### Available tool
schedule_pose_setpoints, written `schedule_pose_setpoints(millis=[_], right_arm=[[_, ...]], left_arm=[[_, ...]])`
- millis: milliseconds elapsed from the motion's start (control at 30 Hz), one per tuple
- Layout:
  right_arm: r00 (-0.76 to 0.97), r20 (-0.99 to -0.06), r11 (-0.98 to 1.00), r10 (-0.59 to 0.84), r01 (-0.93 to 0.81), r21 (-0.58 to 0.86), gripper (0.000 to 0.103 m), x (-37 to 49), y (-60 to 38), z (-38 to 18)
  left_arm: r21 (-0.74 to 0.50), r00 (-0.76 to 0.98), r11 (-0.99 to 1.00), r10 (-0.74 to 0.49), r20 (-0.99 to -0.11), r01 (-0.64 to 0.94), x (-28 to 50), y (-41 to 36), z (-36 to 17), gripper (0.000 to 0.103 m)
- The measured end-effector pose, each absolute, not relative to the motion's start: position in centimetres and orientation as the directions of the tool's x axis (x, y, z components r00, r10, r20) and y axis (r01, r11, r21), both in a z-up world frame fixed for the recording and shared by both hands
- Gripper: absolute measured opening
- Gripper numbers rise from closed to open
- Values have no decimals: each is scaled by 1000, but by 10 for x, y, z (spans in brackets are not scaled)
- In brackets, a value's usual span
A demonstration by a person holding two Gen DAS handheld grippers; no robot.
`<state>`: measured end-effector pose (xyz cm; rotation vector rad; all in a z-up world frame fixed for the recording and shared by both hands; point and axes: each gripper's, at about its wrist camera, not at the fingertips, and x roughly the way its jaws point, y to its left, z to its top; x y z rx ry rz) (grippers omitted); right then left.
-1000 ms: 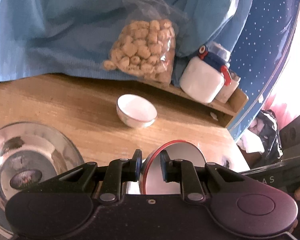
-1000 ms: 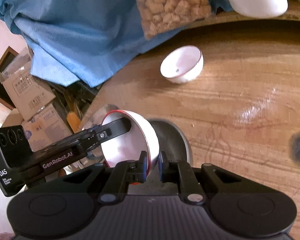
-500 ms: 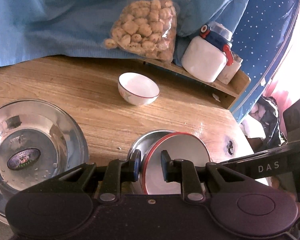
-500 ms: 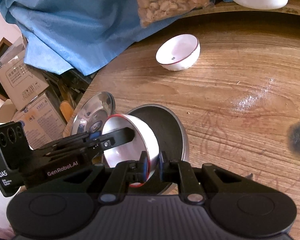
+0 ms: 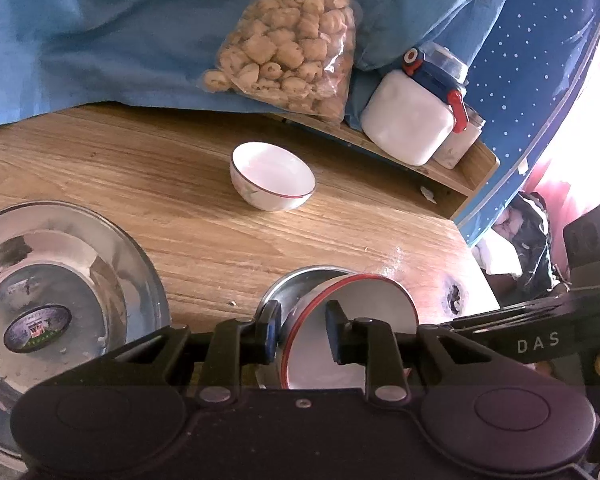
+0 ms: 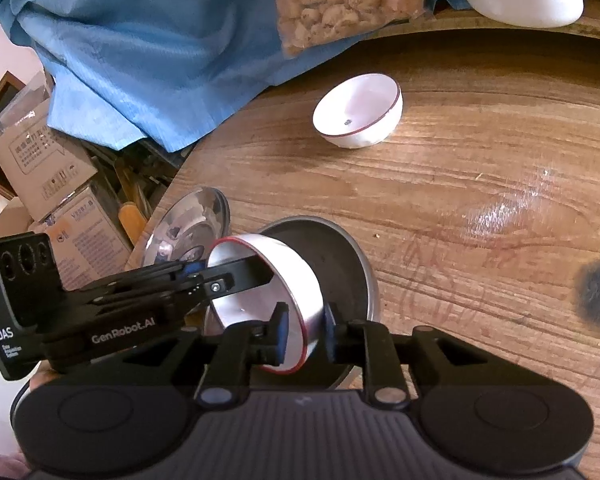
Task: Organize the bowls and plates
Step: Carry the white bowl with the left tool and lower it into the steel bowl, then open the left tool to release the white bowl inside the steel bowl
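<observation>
My left tool [image 5: 302, 334] and right tool [image 6: 305, 334] are matte black, each with two rounded body lobes, silver pivot screws, blue-edged finger pads [image 5: 271, 334], and white "DAS" and "GenRobot.AI" lettering on their sides.

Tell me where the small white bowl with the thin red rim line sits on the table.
The small white bowl stands alone mid-table in both views, just in front of the snack bag on the blue cloth.

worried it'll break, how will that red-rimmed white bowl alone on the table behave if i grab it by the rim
The red-rimmed white bowl looks like glazed ceramic: probably stiff, slippery and chip-prone. Its narrow foot and rounded wall suggest it may tip or skid across the smooth wooden table if pushed sideways.
</observation>
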<state>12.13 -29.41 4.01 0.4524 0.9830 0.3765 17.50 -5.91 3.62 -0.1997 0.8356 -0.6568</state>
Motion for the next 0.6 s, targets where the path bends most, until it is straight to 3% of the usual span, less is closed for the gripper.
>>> schedule_pose_setpoints(millis=[333, 600], right_arm=[[529, -697, 849, 485, -94, 519, 36, 122, -303, 50], [539, -686, 847, 488, -100, 523, 36, 127, -307, 53]], left_arm=[[-467, 440, 752, -655, -615, 466, 185, -62, 39, 45], [-486, 431, 736, -673, -601, 471, 187, -62, 44, 52]])
